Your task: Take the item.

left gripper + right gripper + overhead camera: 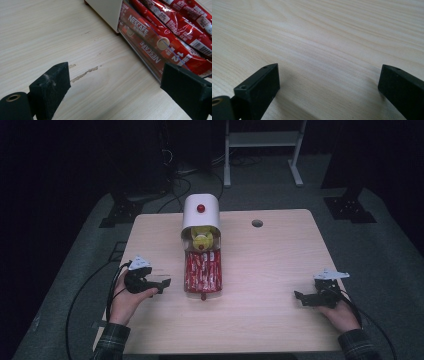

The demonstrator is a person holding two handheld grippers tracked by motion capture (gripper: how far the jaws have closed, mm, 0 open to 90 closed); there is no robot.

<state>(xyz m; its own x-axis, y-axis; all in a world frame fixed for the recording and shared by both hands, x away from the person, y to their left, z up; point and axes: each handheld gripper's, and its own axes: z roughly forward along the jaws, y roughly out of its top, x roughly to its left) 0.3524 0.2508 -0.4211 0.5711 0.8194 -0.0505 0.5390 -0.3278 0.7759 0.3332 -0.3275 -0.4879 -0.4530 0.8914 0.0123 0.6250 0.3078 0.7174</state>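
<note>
A white dome-topped container (201,211) with a red knob stands at the back middle of the wooden table (270,265). Something yellow (202,240) sits in its open front. A clear drawer (202,272) is pulled out toward me, packed with several red Nescafe sachets (160,32). My left gripper (164,284) rests on the table just left of the drawer, open, with nothing between its jaws; its own view shows the drawer's near corner (150,70) close by. Far right near the front, my right gripper (300,297) lies open over bare wood (324,50).
A round cable hole (257,223) sits in the table's back right area. Black cables (90,290) trail off the left edge to the floor. A white frame stand (262,150) and dark stand bases are on the carpet behind the table.
</note>
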